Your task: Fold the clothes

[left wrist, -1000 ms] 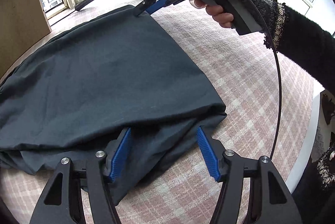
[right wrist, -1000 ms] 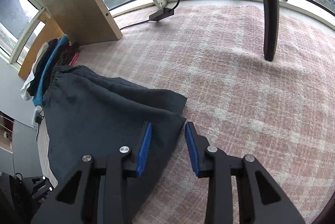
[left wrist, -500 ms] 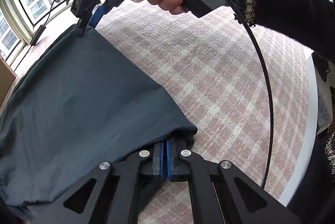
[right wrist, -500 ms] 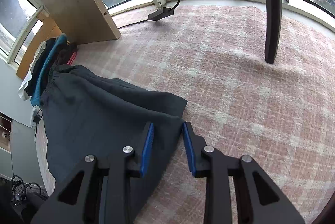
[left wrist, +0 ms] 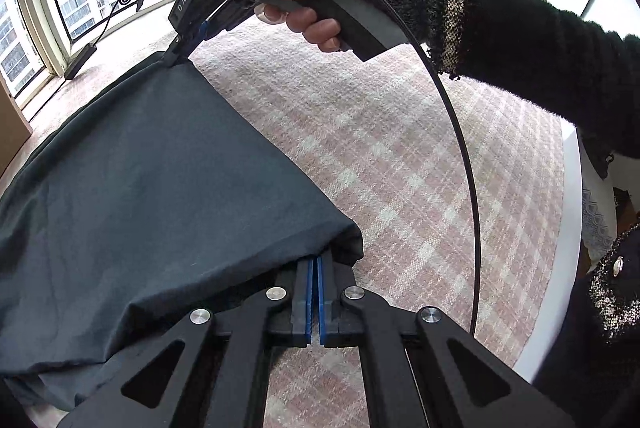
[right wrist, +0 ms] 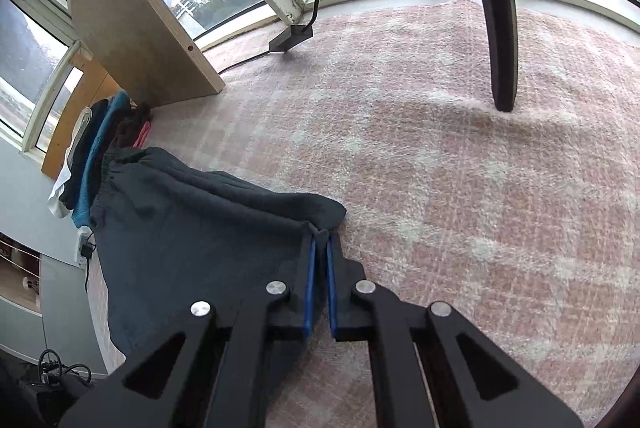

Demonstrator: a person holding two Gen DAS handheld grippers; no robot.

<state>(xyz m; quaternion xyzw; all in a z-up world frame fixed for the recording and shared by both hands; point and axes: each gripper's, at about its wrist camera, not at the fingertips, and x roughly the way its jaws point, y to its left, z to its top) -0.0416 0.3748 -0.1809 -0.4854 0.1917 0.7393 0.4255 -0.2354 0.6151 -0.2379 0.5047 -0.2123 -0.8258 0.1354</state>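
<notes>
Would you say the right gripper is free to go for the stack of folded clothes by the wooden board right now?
Probably not yet: the right gripper is shut on a corner of the dark garment, which lies between it and the stack of folded clothes. It would likely need to let go first.

Dark slate-grey garment (left wrist: 160, 196), plain woven fabric, lies spread on a pink-and-white plaid surface, filling the left half of the left wrist view. Top layer smooth and taut, with a straight edge running from near corner (left wrist: 340, 228) to far corner (left wrist: 176, 66); both corners are raised off the surface, and looser folds of the same fabric bunch beneath at near left. In the right wrist view the garment (right wrist: 192, 240) shows soft lengthwise pleats and a gathered, elastic-looking band (right wrist: 120, 164) at its far left end.
</notes>
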